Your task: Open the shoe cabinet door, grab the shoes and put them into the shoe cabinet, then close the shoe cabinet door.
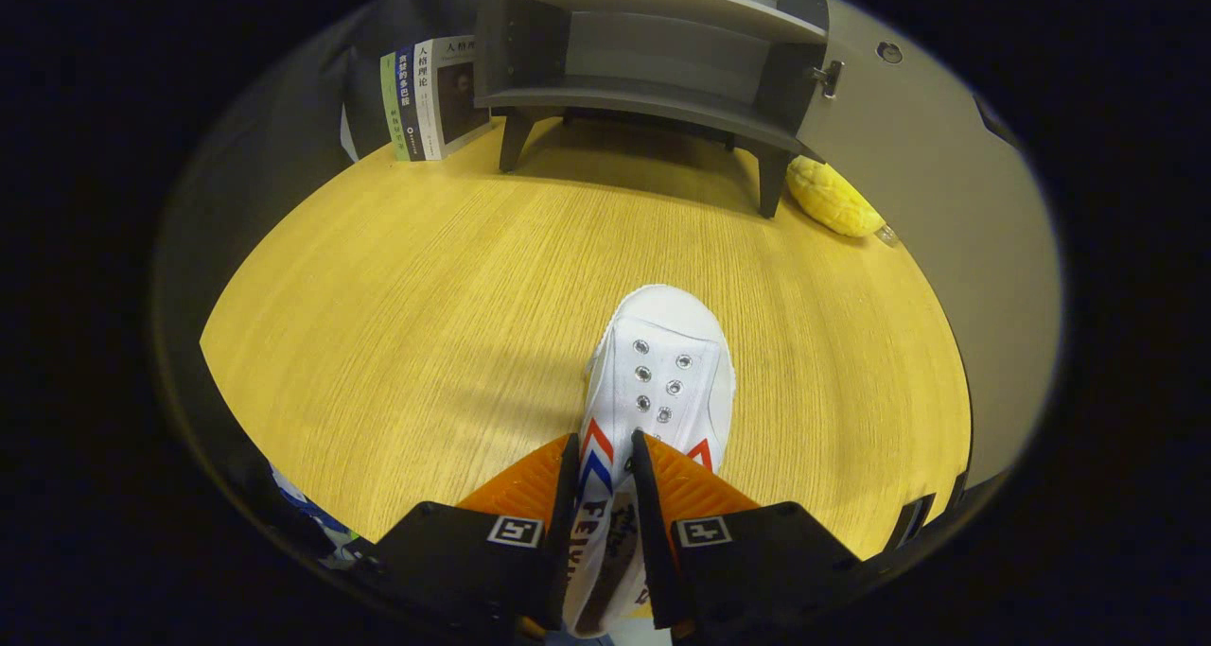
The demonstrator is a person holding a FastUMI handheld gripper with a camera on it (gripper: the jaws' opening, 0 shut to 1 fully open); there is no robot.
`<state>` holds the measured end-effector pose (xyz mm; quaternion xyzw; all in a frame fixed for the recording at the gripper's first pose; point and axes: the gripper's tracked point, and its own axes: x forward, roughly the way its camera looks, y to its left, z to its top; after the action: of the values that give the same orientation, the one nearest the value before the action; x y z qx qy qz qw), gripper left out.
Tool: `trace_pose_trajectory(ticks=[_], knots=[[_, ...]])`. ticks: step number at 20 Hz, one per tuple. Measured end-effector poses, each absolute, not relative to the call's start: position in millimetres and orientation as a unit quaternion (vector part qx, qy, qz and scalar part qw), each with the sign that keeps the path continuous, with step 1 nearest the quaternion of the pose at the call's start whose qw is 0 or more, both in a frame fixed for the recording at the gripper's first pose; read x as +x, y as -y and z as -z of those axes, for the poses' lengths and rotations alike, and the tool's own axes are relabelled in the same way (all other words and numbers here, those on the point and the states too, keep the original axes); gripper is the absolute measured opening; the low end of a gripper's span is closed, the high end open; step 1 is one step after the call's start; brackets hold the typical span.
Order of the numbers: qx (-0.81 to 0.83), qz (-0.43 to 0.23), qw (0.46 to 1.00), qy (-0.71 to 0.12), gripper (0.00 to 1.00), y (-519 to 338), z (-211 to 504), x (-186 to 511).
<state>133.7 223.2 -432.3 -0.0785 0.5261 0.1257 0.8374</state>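
Shoe (662, 372) apparently clamped in hand-held gripper (604, 447)

White shoe (662, 372) with red-blue chevrons, grey cabinet (653, 50), seemingly yellow plush (833, 197).

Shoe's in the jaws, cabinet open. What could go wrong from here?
1. The gripper pinches only one side wall of the white shoe, near its opening; the toe hangs ahead of the fingers, so it may swing or slip in transit.
2. The shoe cabinet shelf opening looks low; the toe could hit the shelf edge going in.
3. The open door stands to the cabinet's right with a yellow object at its foot; closing might snag there.
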Motion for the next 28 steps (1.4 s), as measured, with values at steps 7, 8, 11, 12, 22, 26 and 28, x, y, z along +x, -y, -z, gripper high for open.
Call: trace_pose_trajectory(ticks=[7,8,11,12,22,26,28], knots=[[-0.016,-0.141,0.837,-0.529,0.02,-231.4,428.6,129.7],[-0.013,-0.142,0.836,-0.530,0.02,-231.0,426.0,129.2],[0.018,-0.141,0.844,-0.517,0.02,-230.3,408.3,137.6],[0.030,-0.142,0.845,-0.515,0.02,-229.7,401.4,141.4],[0.117,-0.173,0.871,-0.445,0.02,-260.9,313.2,200.7],[0.142,-0.190,0.880,-0.413,0.01,-271.9,272.5,226.1],[0.155,-0.194,0.883,-0.398,0.01,-275.6,251.6,240.0]])
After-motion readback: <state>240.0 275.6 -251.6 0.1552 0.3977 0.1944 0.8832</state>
